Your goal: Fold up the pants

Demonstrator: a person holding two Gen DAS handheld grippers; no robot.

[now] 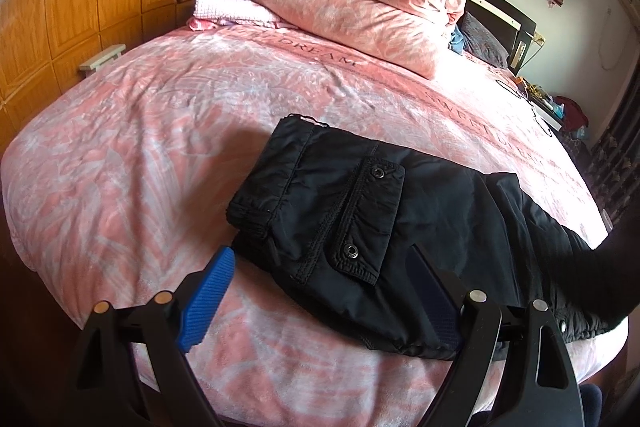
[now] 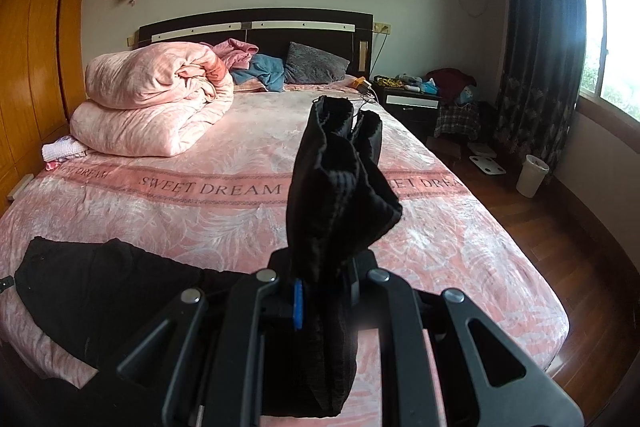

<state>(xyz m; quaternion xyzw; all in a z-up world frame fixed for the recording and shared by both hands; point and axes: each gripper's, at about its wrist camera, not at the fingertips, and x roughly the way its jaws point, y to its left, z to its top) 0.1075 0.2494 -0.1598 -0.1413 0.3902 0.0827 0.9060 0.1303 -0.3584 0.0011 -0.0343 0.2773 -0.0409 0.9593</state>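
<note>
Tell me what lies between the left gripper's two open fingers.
In the left wrist view, the folded waist end of the black pants lies between the left gripper fingers, on the pink bedspread.

A pink-covered bed (image 2: 200, 211) with dark headboard (image 2: 256, 27) faces a bright window (image 2: 612, 39) (curtain (image 2: 536, 39) drawn aside).

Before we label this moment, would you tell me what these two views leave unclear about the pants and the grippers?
- Right wrist view: the bunched pants hide the right gripper fingertips.
- Left wrist view: the pants run behind a dark blur at the right edge, so their far end is hidden.
- Left gripper: whether its right finger touches the cloth is unclear.
</note>
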